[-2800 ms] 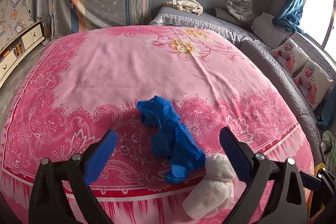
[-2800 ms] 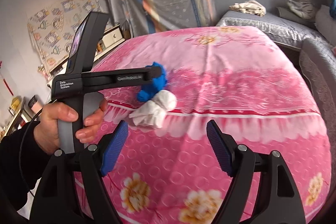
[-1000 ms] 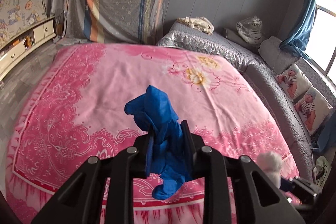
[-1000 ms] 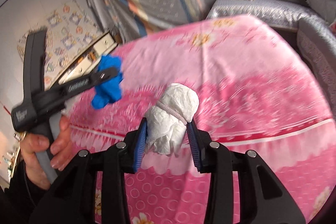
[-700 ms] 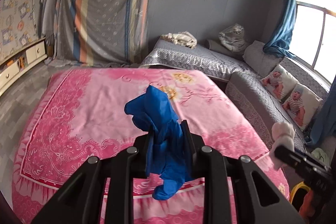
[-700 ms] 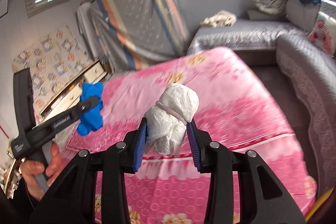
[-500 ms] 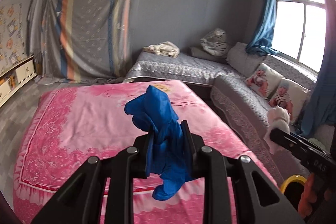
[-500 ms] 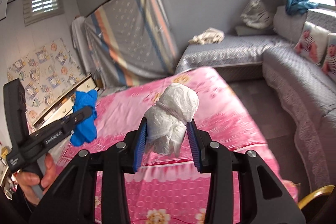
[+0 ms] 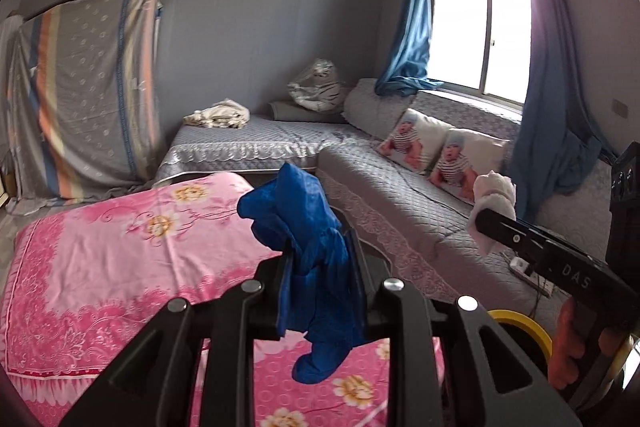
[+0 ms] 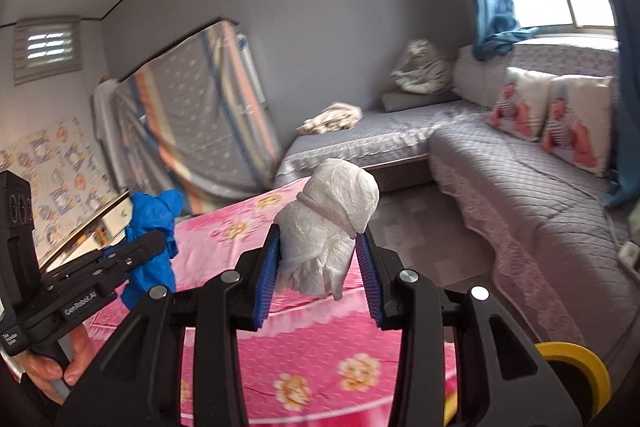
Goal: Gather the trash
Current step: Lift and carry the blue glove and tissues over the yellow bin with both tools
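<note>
Two grippers each carry trash above the pink bed [image 9: 120, 251]. The left gripper [image 9: 320, 287] is clamped tight on a crumpled blue glove [image 9: 308, 239], whose middle is hidden between the pads while a fingertip dangles below. The right gripper [image 10: 318, 259] squeezes a white tissue wad [image 10: 328, 215] tied with a thin band. A yellow rim [image 10: 580, 363] shows at the lower right, mostly cut off by the gripper frame; what it belongs to cannot be told
</note>
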